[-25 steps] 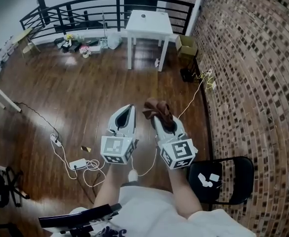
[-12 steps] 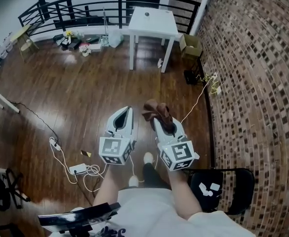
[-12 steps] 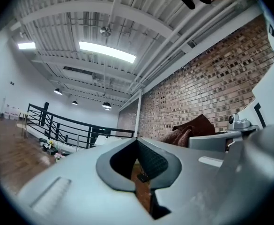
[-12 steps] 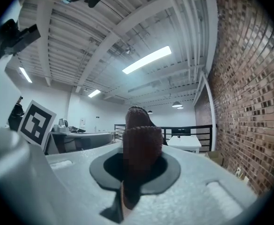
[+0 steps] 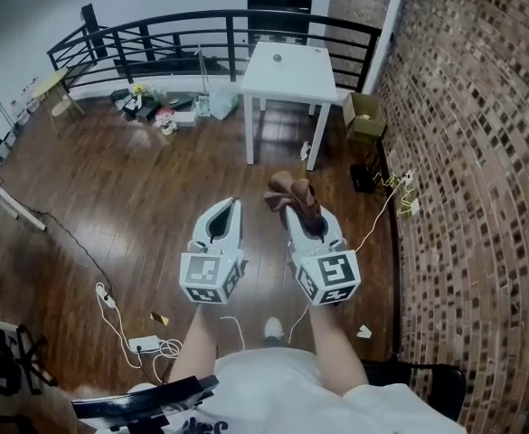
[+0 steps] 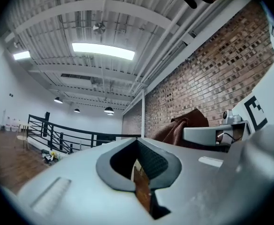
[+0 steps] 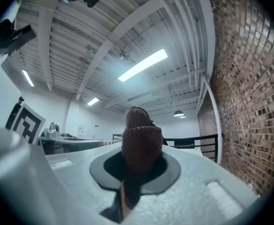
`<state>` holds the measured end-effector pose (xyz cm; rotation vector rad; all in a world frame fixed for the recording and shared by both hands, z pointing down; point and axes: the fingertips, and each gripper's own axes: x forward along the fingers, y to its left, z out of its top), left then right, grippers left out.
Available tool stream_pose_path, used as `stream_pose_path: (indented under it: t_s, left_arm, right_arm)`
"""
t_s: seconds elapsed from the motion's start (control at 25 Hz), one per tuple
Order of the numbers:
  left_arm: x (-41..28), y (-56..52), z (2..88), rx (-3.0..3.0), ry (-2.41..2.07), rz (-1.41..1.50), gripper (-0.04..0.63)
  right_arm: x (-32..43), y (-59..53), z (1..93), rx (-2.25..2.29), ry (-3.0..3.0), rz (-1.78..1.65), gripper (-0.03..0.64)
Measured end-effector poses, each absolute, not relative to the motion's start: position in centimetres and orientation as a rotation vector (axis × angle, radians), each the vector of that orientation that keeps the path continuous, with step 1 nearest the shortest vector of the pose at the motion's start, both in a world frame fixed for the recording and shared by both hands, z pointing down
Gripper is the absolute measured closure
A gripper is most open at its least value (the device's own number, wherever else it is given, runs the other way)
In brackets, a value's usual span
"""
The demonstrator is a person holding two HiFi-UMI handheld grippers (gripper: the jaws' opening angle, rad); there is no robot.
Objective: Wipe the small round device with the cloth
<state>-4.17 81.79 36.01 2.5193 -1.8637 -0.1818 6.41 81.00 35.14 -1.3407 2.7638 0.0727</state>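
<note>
Nearer now to white surface (image 5: 305,72) at 12 o'clock, with small round device (image 5: 277,59) on top, well out of reach. Right gripper (image 5: 302,221) jaws clamping brown cloth (image 5: 293,197); left gripper (image 5: 231,209) jaws pressed together, holding nothing.

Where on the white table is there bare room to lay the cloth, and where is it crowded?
The white table is bare everywhere but the small round device toward its far side. The wood floor before it is open. Crowded: the clutter by the railing, the cables along the brick wall.
</note>
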Motion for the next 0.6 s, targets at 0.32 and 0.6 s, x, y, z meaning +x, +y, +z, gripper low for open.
stream_pose_path:
  t_s: [0.32, 0.6]
  left_arm:
    - [-1.6, 74.6, 36.7, 2.501, -1.855, -0.159, 0.58]
    - [-0.7, 68.8, 38.1, 2.506, -1.815, -0.111, 0.58]
  right_arm:
    - [9.2, 73.3, 37.2, -1.339, 2.754, -0.043, 0.588]
    - [9.3, 67.9, 38.9, -1.354, 2.769, -0.073, 0.588]
